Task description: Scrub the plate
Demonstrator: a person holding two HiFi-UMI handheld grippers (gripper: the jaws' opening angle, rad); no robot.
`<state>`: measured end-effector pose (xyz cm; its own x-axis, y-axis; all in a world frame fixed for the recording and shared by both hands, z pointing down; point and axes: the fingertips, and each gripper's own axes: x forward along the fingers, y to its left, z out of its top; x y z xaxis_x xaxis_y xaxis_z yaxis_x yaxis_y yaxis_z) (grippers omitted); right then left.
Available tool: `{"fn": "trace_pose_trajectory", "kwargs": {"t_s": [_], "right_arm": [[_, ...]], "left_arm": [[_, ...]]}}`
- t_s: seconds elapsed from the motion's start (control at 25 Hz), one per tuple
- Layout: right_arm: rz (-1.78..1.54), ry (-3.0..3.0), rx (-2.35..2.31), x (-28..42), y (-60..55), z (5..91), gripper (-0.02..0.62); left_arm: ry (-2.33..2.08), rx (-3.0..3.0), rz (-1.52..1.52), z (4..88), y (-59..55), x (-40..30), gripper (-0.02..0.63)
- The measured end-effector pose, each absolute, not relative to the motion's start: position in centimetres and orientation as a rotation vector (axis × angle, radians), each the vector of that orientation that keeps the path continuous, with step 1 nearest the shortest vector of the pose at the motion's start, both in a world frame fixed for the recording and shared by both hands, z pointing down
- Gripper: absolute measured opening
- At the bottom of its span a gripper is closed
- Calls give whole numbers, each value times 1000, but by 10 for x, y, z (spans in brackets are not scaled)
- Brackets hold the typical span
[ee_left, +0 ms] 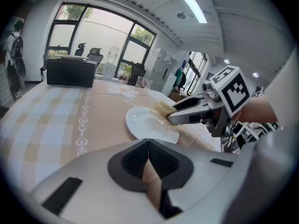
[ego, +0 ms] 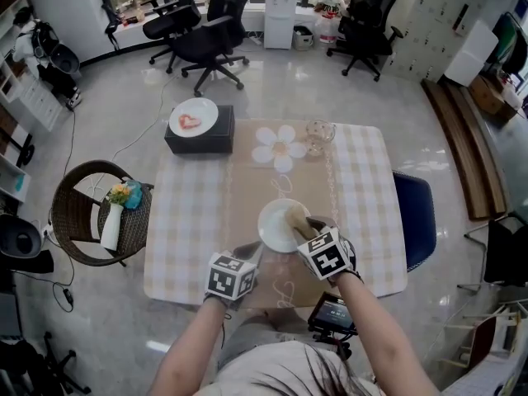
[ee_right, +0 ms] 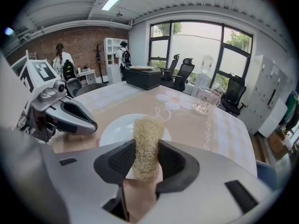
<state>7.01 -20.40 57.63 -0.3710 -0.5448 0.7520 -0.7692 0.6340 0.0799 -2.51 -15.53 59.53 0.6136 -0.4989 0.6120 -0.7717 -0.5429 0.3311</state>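
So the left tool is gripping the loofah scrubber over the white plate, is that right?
Wrong side. It is the right tool that is gripping the loofah scrubber over the white plate; the right gripper view shows the scrubber clamped between its jaws.

Glossy smooth plate; rough fibrous scrubber; matt cloth tablecloth.

A white plate is lying on a beige tablecloth that is showing pale checked bands to either side of the plate and a white flower print beyond it, while a straw-yellow scrubber is showing between the grey right gripper's black pads.
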Motion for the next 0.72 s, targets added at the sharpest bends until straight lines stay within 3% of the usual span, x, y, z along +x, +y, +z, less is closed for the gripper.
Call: {"fn": "trace_pose_trajectory", "kwargs": {"t_s": [0.72], "right_arm": [[378, -2142, 829, 6, -158, 587, 153]], "left_arm": [[-956, 2336, 633, 593, -148, -20, 12]]}}
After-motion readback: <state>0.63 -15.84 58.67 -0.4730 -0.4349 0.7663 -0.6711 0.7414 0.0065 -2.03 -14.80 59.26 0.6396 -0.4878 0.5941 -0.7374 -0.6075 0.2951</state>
